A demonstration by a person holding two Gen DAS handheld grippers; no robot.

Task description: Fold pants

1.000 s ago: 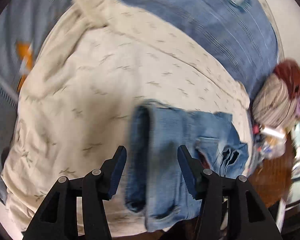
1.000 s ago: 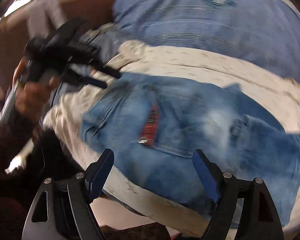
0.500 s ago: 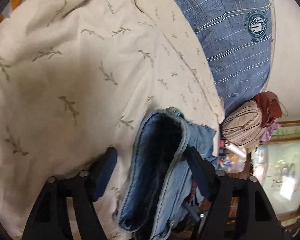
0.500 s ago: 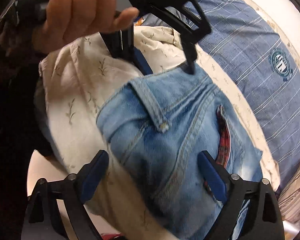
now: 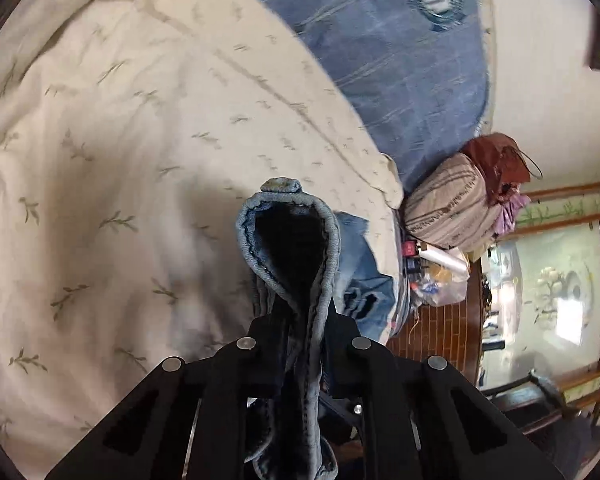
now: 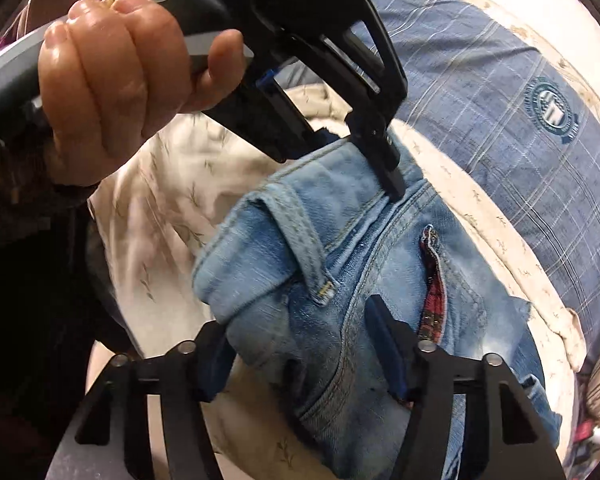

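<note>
The jeans (image 6: 340,280) are lying bunched on a cream leaf-print quilt (image 5: 120,160), waistband end nearest both grippers, legs trailing off toward the quilt's edge. Light blue denim, w/ a belt loop (image 6: 300,240) standing up at the waistband and a red plaid lining (image 6: 432,292) peeking out of a pocket slit.

Handling, as a judgement: denim's looking mid-weight, soft but w/ stiff doubled seams; it's drooping and sagging where unsupported, so prob. not slippery and nothing fragile. Thick waistband and seams are the best spots to grab, since they're giving the pads bulk to bite on; a single layer would likely slide out or bunch.

Left gripper (image 5: 300,320) is fully clamped on a rolled hem or waistband edge, fabric looping up in front of it in the left wrist view and hanging down btw its fingers. In the right wrist view the same tool (image 6: 356,160) is pinching the far waistband, w/ the person's hand (image 6: 112,80) wrapping its handle.

Right gripper (image 6: 300,356) is closing, jaws straddling the near waistband corner; denim's sitting btw them but the pads aren't visibly pressing yet.

Further out: a blue plaid cover (image 6: 500,100) under the quilt, carrying a round crest badge (image 6: 550,110); its lettering's too small and blurred to read. No brand tag readable on the jeans. A striped cloth bundle (image 5: 452,208) and clutter are sitting beyond the bed edge
</note>
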